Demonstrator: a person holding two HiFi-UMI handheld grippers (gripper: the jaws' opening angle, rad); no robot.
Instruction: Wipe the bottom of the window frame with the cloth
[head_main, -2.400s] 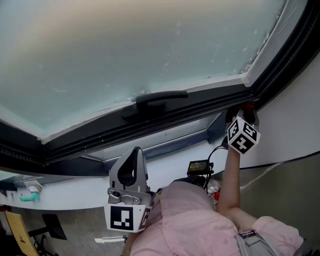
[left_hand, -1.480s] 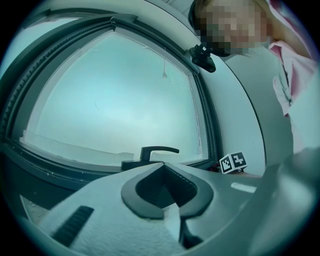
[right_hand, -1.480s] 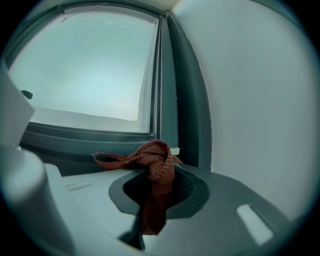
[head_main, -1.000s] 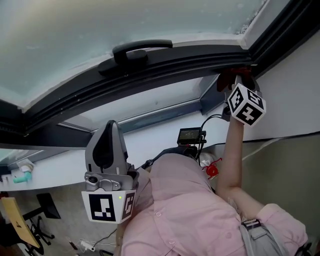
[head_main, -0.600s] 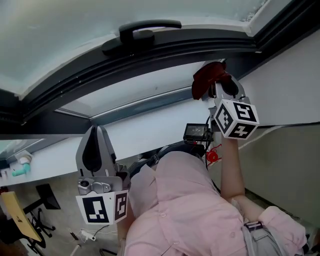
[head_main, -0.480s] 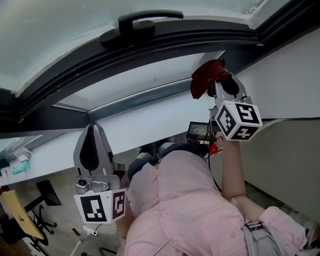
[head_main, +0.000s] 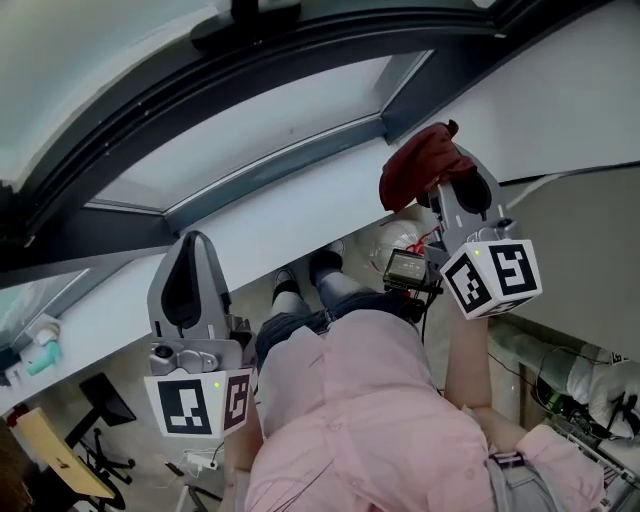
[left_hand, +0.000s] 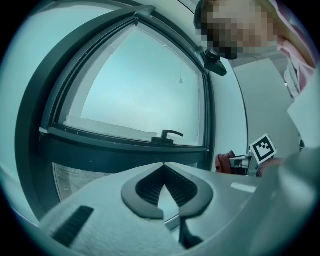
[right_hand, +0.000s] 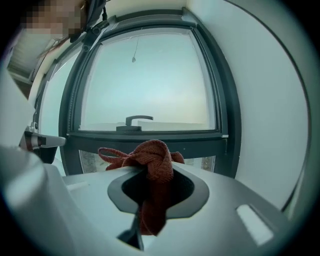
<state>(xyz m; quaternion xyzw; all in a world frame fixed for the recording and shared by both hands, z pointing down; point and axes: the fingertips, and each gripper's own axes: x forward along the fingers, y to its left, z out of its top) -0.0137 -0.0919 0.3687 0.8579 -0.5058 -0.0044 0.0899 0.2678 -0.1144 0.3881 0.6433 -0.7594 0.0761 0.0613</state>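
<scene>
One cloth (right_hand: 159, 150) (red, bunched) sits clamped in right gripper (right_hand: 151, 170).

Dark-framed window (right_hand: 145, 80), pale frosted glass (black handle (right_hand: 134, 120) at bottom rail); white wall (right_hand: 270, 110) right; greyish floor (head_main: 130, 425) below.

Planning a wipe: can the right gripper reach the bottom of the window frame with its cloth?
Probably yes: the right gripper, shut on the cloth, faces the bottom of the window frame, nothing visible between.

Left gripper (left_hand: 163, 165) pinched together on nothing, dark window frame (left_hand: 125, 150) dead ahead, red cloth (left_hand: 223, 162) off right.
</scene>
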